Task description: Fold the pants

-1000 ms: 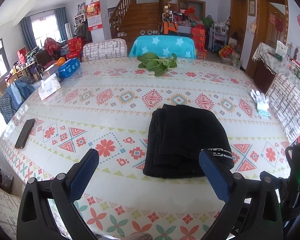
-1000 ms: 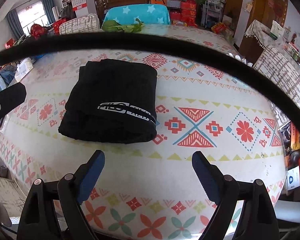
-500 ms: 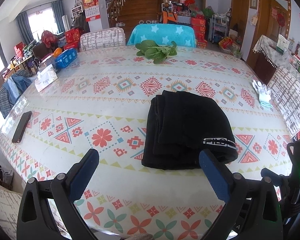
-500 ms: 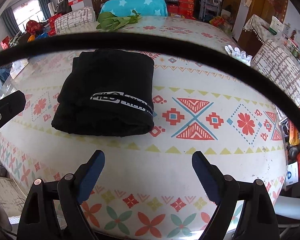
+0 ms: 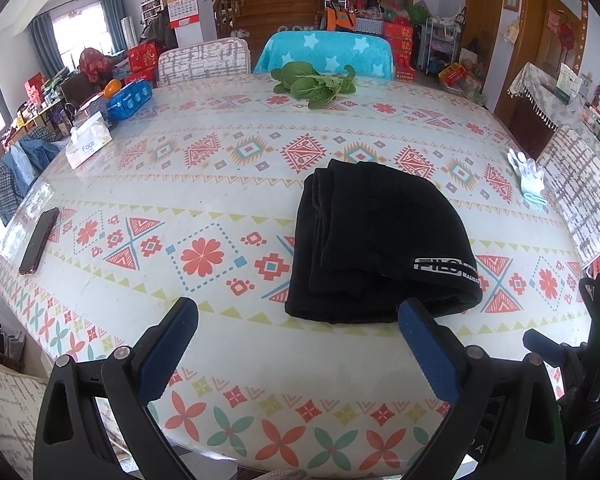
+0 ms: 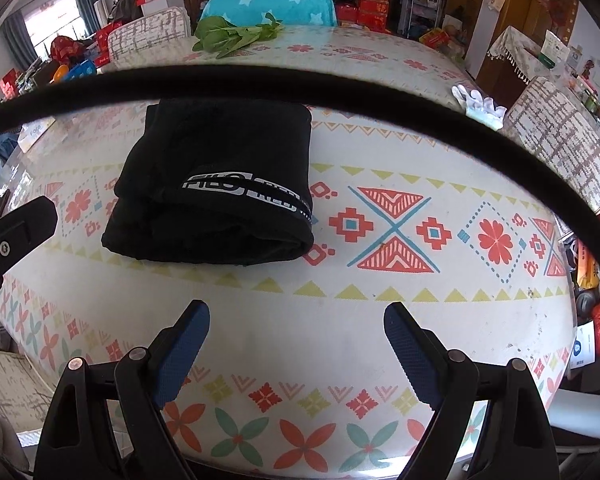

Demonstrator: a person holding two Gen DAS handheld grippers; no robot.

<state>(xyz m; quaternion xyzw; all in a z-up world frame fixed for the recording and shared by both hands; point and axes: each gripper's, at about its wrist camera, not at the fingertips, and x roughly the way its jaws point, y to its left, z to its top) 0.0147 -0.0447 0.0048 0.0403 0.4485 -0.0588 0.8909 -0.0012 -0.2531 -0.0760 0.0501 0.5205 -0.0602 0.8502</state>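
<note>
The black pants [image 5: 376,240] lie folded into a compact stack on the patterned tablecloth [image 5: 204,200], with a white logo band near the front edge. They also show in the right wrist view [image 6: 220,184], upper left of centre. My left gripper [image 5: 298,328] is open and empty, held above the table's near edge, just short of the pants. My right gripper [image 6: 296,334] is open and empty, also near the front edge, to the right of the pants. Neither touches the cloth.
A phone [image 5: 39,240] lies at the left edge. A tissue box [image 5: 88,142] and blue pack [image 5: 130,98] sit far left, leafy greens [image 5: 314,86] at the back, white gloves [image 5: 528,178] at the right. Chairs ring the table. A black cable [image 6: 300,84] arcs across the right wrist view.
Both grippers have drawn back and up from the pants toward the table's near edge, so more of the table shows. The pants have not moved.
</note>
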